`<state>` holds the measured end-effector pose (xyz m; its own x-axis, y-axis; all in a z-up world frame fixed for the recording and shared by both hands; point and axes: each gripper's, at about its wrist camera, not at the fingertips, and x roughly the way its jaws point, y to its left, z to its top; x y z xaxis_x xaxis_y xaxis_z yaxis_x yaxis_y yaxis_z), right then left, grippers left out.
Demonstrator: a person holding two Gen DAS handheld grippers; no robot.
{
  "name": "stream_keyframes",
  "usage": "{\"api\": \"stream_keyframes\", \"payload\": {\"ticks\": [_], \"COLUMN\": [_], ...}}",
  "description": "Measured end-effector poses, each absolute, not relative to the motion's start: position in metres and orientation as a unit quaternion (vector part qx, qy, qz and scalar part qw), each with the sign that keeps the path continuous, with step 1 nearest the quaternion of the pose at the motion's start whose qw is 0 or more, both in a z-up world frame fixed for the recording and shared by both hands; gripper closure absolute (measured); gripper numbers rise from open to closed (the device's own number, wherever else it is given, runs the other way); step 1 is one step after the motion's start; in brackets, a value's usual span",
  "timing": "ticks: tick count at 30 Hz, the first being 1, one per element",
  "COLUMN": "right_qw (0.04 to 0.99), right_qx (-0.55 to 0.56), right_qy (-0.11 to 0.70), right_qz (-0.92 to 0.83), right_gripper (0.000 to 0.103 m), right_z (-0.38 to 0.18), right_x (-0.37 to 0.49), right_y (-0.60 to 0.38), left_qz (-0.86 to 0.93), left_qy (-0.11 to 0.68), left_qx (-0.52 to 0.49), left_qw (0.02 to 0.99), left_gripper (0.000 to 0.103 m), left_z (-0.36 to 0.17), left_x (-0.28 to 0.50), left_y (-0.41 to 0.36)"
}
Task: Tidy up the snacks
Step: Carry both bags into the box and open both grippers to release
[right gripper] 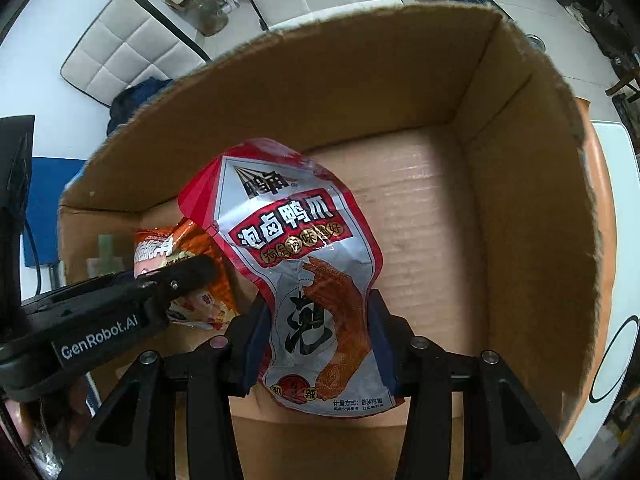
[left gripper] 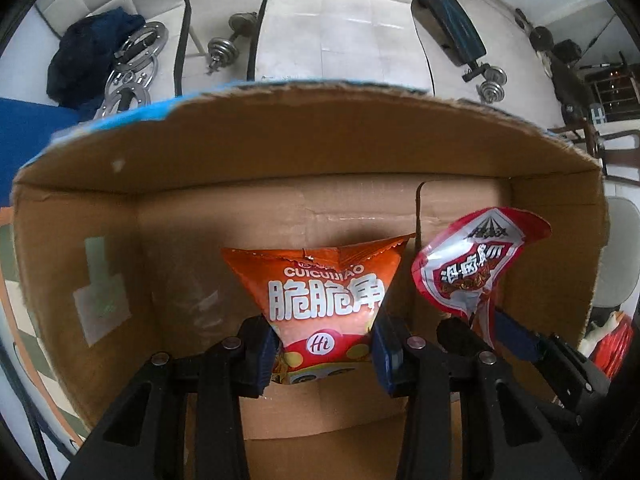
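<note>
Orange puffed bag [left gripper: 326,300] sits pinched in the left claw [left gripper: 326,354], light, crushable; right claw [right gripper: 316,354] grips the slippery, probably limp pouch [right gripper: 304,280] low.

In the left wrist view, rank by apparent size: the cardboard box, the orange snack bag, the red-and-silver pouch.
1. Cardboard box, fills most of the view.
2. Orange snack bag, held in the left claw.
3. Red-and-silver pouch, somewhat smaller, though seen at an angle, so its ranking below the bag is unsure.
</note>
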<state>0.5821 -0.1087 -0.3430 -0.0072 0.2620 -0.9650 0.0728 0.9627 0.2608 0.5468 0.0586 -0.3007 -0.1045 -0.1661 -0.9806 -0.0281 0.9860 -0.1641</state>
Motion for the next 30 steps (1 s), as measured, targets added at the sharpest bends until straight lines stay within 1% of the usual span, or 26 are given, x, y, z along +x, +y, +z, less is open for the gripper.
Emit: {"api": "stream_keyframes", "payload": {"ticks": [7, 9, 10, 12, 13, 14, 15, 16, 17, 18, 19, 20, 22, 30], "right_qw": [0.690, 0.688, 0.686, 0.681, 0.678, 0.674, 0.674, 0.675, 0.676, 0.679, 0.681, 0.682, 0.686, 0.712], "right_qx": [0.115, 0.114, 0.114, 0.115, 0.116, 0.118, 0.120, 0.120, 0.120, 0.119, 0.118, 0.116, 0.115, 0.076], "right_qy": [0.711, 0.713, 0.715, 0.720, 0.723, 0.726, 0.727, 0.726, 0.724, 0.722, 0.720, 0.720, 0.716, 0.696], "right_qz": [0.064, 0.068, 0.070, 0.068, 0.065, 0.063, 0.062, 0.060, 0.059, 0.059, 0.058, 0.056, 0.056, 0.058], "right_gripper": [0.053, 0.051, 0.050, 0.044, 0.042, 0.038, 0.030, 0.025, 0.018, 0.016, 0.015, 0.014, 0.011, 0.008], "right_z": [-0.351, -0.352, -0.353, -0.354, -0.355, -0.355, -0.354, -0.352, -0.350, -0.346, -0.343, -0.340, -0.336, -0.292], "right_x": [0.584, 0.585, 0.586, 0.589, 0.590, 0.590, 0.591, 0.591, 0.590, 0.589, 0.587, 0.586, 0.585, 0.563], "right_y": [-0.095, -0.091, -0.091, -0.089, -0.089, -0.088, -0.087, -0.087, -0.087, -0.086, -0.085, -0.085, -0.090, -0.097], "left_qz": [-0.054, -0.052, -0.052, -0.050, -0.050, -0.047, -0.045, -0.044, -0.044, -0.042, -0.041, -0.038, -0.033, -0.031], "left_qy": [0.743, 0.744, 0.746, 0.749, 0.747, 0.743, 0.739, 0.736, 0.734, 0.731, 0.730, 0.727, 0.721, 0.693], "left_qx": [-0.074, -0.074, -0.078, -0.092, -0.093, -0.091, -0.087, -0.086, -0.088, -0.088, -0.085, -0.081, -0.075, -0.064], "left_qw": [0.663, 0.662, 0.659, 0.655, 0.657, 0.662, 0.666, 0.670, 0.673, 0.675, 0.677, 0.681, 0.688, 0.718], "left_gripper": [0.066, 0.065, 0.063, 0.051, 0.039, 0.027, 0.023, 0.018, 0.016, 0.014, 0.009, 0.006, 0.004, 0.002], "left_z": [-0.302, -0.305, -0.304, -0.302, -0.301, -0.297, -0.294, -0.291, -0.288, -0.283, -0.281, -0.277, -0.269, -0.231], "left_x": [0.547, 0.550, 0.549, 0.550, 0.551, 0.551, 0.551, 0.551, 0.550, 0.549, 0.548, 0.547, 0.544, 0.521], "left_y": [0.056, 0.056, 0.055, 0.058, 0.058, 0.058, 0.059, 0.059, 0.060, 0.062, 0.063, 0.063, 0.066, 0.077]}}
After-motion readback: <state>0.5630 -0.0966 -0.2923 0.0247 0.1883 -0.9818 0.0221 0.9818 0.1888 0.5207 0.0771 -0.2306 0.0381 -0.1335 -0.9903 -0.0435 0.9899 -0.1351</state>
